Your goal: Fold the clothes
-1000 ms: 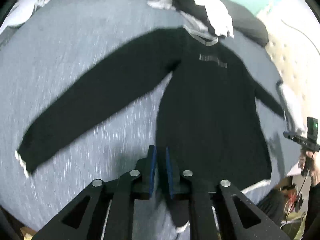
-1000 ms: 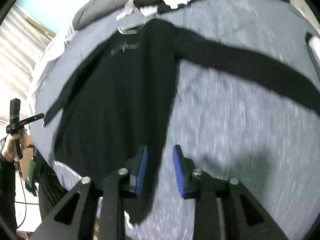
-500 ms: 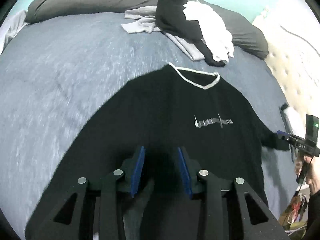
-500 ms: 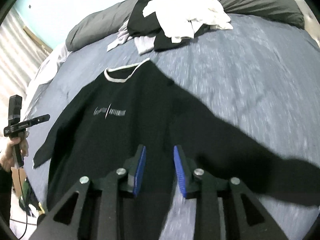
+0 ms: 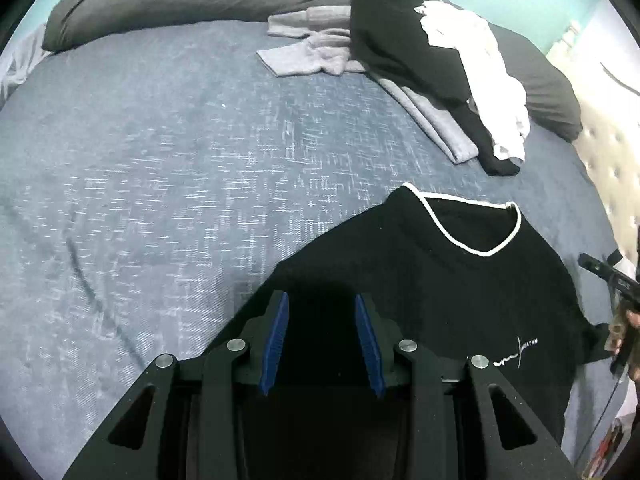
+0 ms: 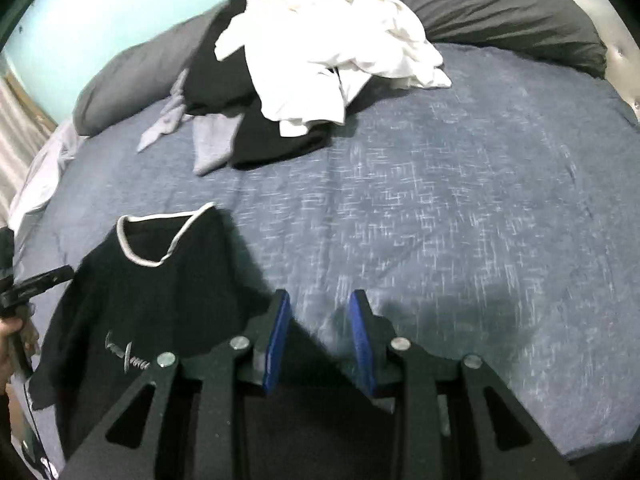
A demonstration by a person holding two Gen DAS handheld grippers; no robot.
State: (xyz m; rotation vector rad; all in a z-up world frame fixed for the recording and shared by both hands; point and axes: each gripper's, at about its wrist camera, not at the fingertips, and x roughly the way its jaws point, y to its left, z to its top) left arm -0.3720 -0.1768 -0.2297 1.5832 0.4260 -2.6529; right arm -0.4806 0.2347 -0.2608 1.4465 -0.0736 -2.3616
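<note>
A black long-sleeved shirt point(image 5: 460, 292) with a white-trimmed collar point(image 5: 472, 224) lies flat, chest print up, on the blue-grey bed cover point(image 5: 160, 184). My left gripper point(image 5: 321, 300) is open and hovers over the shirt's left shoulder, with black cloth showing between its blue pads. In the right wrist view the shirt point(image 6: 160, 292) fills the lower left. There my right gripper point(image 6: 320, 296) is open over the shirt's right shoulder edge, with bed cover showing between the fingers. Both sleeves are hidden below the grippers.
A pile of black and white clothes point(image 5: 440, 60) and a grey garment point(image 5: 312, 52) lie at the far end by dark grey pillows point(image 6: 500, 12). A tufted headboard point(image 5: 612, 160) stands at the right. A hand point(image 6: 12, 344) shows at the frame edge.
Both grippers have moved from the shirt's hem up toward its shoulders and lower to the bed. The left gripper went from nearly shut to open. The right stayed open.
</note>
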